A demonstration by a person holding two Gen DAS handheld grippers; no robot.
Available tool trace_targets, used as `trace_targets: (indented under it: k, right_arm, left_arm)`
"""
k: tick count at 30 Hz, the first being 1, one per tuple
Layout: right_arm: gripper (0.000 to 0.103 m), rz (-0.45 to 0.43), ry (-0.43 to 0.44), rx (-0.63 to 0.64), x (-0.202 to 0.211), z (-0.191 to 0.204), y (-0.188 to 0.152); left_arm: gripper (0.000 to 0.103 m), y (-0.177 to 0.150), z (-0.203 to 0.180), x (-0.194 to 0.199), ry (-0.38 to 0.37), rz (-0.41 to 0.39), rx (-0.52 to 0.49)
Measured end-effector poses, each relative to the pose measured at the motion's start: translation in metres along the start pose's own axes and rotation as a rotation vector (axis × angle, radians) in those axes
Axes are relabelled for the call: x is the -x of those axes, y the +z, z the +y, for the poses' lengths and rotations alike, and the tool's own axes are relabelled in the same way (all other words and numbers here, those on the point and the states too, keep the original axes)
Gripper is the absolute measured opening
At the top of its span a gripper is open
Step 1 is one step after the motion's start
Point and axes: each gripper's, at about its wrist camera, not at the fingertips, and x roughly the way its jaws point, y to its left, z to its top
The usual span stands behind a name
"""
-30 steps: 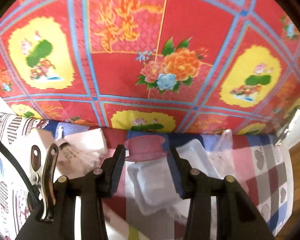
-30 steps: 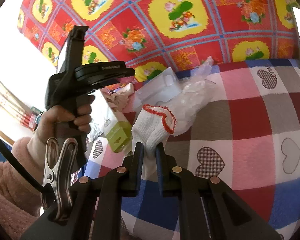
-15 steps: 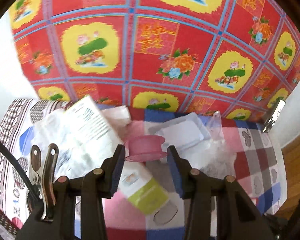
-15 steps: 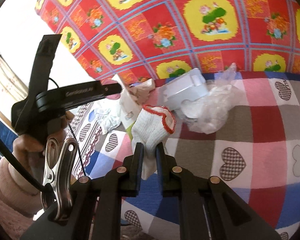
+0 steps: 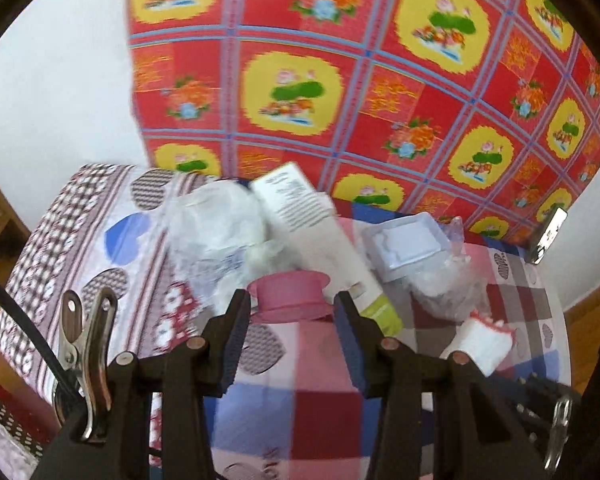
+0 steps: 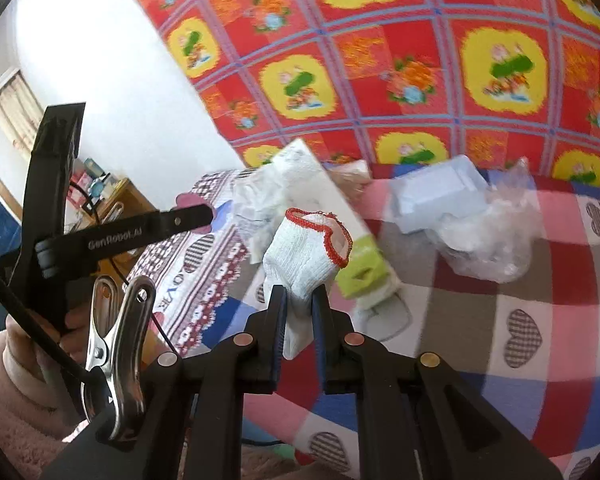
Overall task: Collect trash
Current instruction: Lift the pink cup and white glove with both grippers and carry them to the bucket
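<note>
While my left gripper (image 5: 292,316) clamps a pink spool (image 5: 290,296), my right gripper (image 6: 300,304) pinches a white glove (image 6: 306,256); a carton (image 6: 340,232) and crumpled plastic (image 6: 492,236) lie ahead on the bed (image 6: 540,320).

Open checked heart-print bedcover (image 6: 540,320) lies bare on the right, free passage there. Ahead, clutter blocks the middle: a long white carton with a green end (image 5: 320,240), a crumpled white paper bag (image 5: 216,232) to its left, a white moulded plastic tray (image 5: 404,244) and crinkled clear plastic film (image 6: 496,240) to its right, all bunched close. Behind them the red and yellow floral wall cloth (image 5: 380,80) closes off the far side. Left, the other black handheld gripper (image 6: 204,216) crowds the bed's edge.
</note>
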Motion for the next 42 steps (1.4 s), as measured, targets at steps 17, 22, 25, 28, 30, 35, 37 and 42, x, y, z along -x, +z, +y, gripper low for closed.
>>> trace_targets:
  k: [17,22,25,28,30,35,37,42]
  right_arm:
    - [0.014,0.011,0.056,0.14,-0.027,0.136,-0.013]
    - [0.014,0.02,0.085,0.198,-0.042,0.183,-0.019]
    - [0.014,0.026,0.109,0.227,-0.053,0.208,-0.02]
    - [0.014,0.029,0.127,0.268,-0.064,0.234,-0.018]
    - [0.014,0.036,0.151,0.294,-0.072,0.251,-0.016]
    - [0.014,0.058,0.211,0.363,-0.092,0.29,-0.012]
    - [0.014,0.069,0.237,0.39,-0.102,0.306,-0.011]
    - [0.014,0.109,0.314,0.452,-0.133,0.344,-0.009]
  left_arm:
    - [0.045,-0.042,0.128,0.085,0.05,-0.065,0.102]
    - [0.045,-0.059,0.172,0.109,0.083,-0.087,0.136]
    - [0.045,-0.068,0.197,0.119,0.107,-0.092,0.155]
    - [0.045,-0.076,0.223,0.13,0.13,-0.101,0.175]
    - [0.045,-0.08,0.24,0.137,0.153,-0.105,0.186]
    - [0.045,-0.088,0.278,0.153,0.199,-0.12,0.234]
    - [0.045,-0.091,0.295,0.157,0.224,-0.126,0.259]
    - [0.045,-0.097,0.336,0.166,0.271,-0.136,0.333]
